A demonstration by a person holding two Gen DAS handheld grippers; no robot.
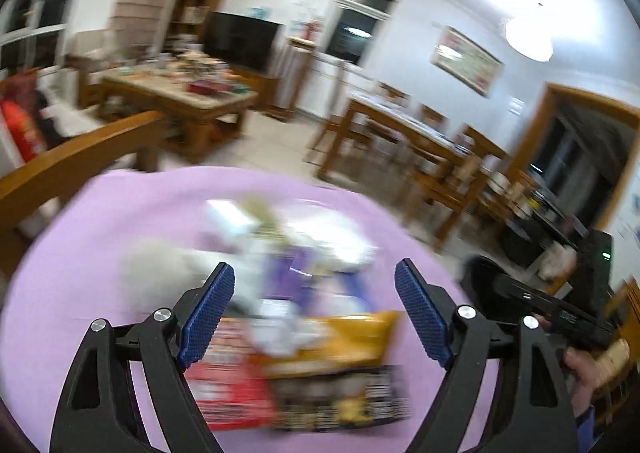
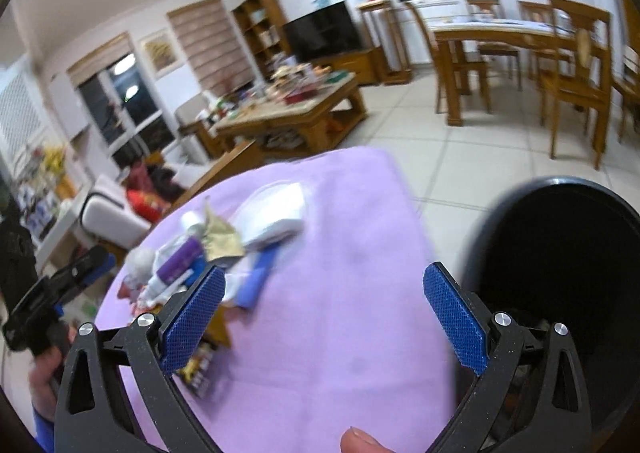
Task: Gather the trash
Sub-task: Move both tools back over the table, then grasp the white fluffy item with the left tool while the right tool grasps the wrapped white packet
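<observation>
The left gripper (image 1: 314, 291) stands wide open with nothing between its blue pads (image 1: 210, 311); it hangs above the trash pile (image 1: 304, 317) without touching it. The right gripper (image 2: 324, 309) is likewise spread wide and empty, its pads (image 2: 456, 323) over bare lilac cloth (image 2: 340, 253).

In the left wrist view the pile is badly blurred. A yellow packet (image 1: 344, 337) lies at the centre, a red wrapper (image 1: 228, 381) at about 7 o'clock from it, and a dark printed wrapper (image 1: 344, 401) at 6 o'clock, touching both. Above them sits something purple and white that is too smeared to name.

The right wrist view shows the heap more clearly, at 9 to 10 o'clock from the right gripper. A purple tube (image 2: 178, 263) lies with its long axis running from 7 o'clock up to 1 o'clock, its white cap end toward 1 o'clock. A crumpled gold foil piece (image 2: 222, 239) touches it at 2 o'clock. A white flat pack (image 2: 276, 213) rests beyond the foil, its long axis pointing toward 2 o'clock. A blue strip (image 2: 256, 281) lies just below, slanting from 7 to 1 o'clock.

A black bin (image 2: 560, 253) stands off the cloth at 2 o'clock from the right gripper, its mouth open and dark. The left gripper also shows at 9 o'clock in the right view, held in a hand (image 2: 44, 377).
</observation>
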